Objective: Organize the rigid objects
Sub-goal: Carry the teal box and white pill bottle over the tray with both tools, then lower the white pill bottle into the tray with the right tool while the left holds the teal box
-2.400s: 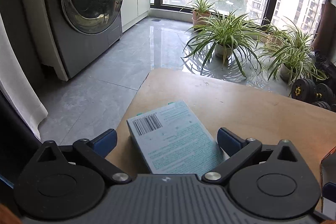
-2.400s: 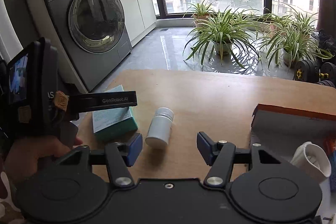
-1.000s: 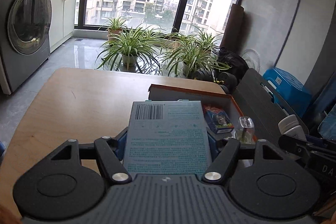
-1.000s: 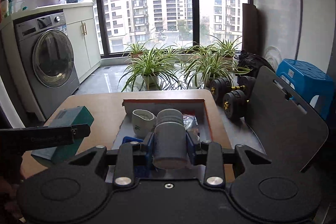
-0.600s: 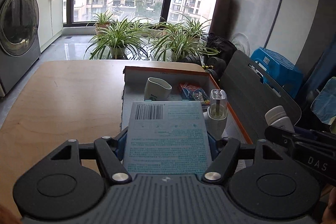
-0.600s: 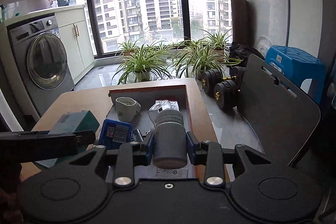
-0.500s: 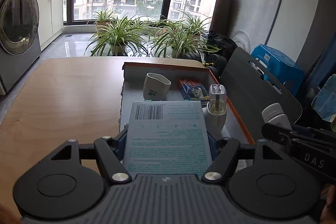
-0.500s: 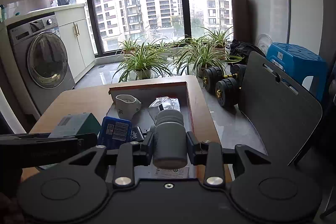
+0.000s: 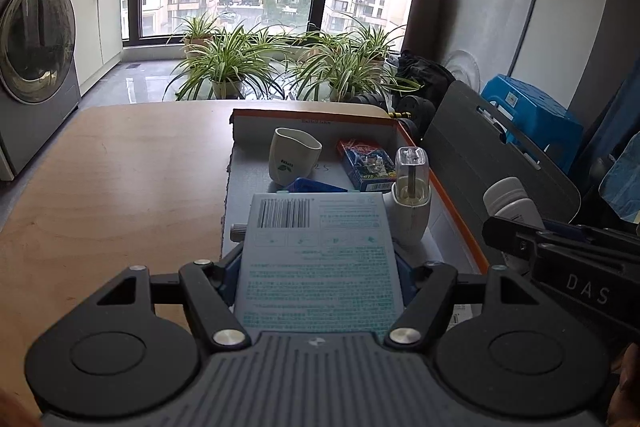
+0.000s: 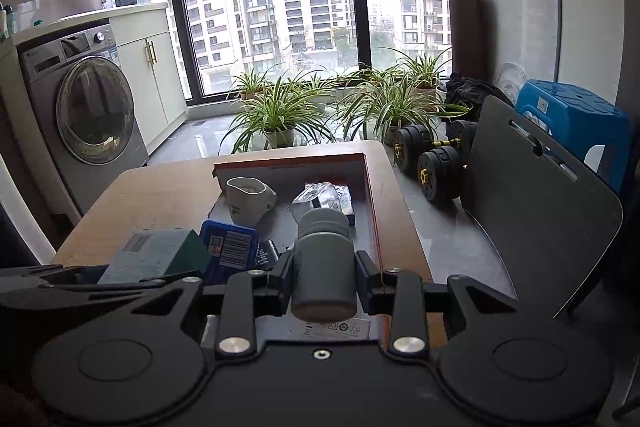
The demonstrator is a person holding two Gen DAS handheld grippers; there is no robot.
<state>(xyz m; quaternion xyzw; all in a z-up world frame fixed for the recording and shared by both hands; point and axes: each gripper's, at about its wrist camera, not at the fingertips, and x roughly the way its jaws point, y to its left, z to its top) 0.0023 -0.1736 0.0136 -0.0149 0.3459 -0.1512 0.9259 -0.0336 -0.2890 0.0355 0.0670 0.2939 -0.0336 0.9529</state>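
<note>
Progress looks decent so far: the orange-rimmed tray on the desk already holds a white cup at about 11 o'clock, a blue card pack at 1 o'clock, a clear-capped bottle at 3 o'clock and a dark blue packet near the middle. Two items are in the air above it. The left gripper has its jaws clamped on the sides of a flat teal box, hanging over the tray's near edge. The right gripper has its jaws squeezed tight on a white pill bottle, over the near right corner at roughly 5 o'clock. What's left, I reckon, is setting both down in the free near part. There's some small dark thing beside the blue packet, too murky to say what. Rest of the desk shows nothing else.
</note>
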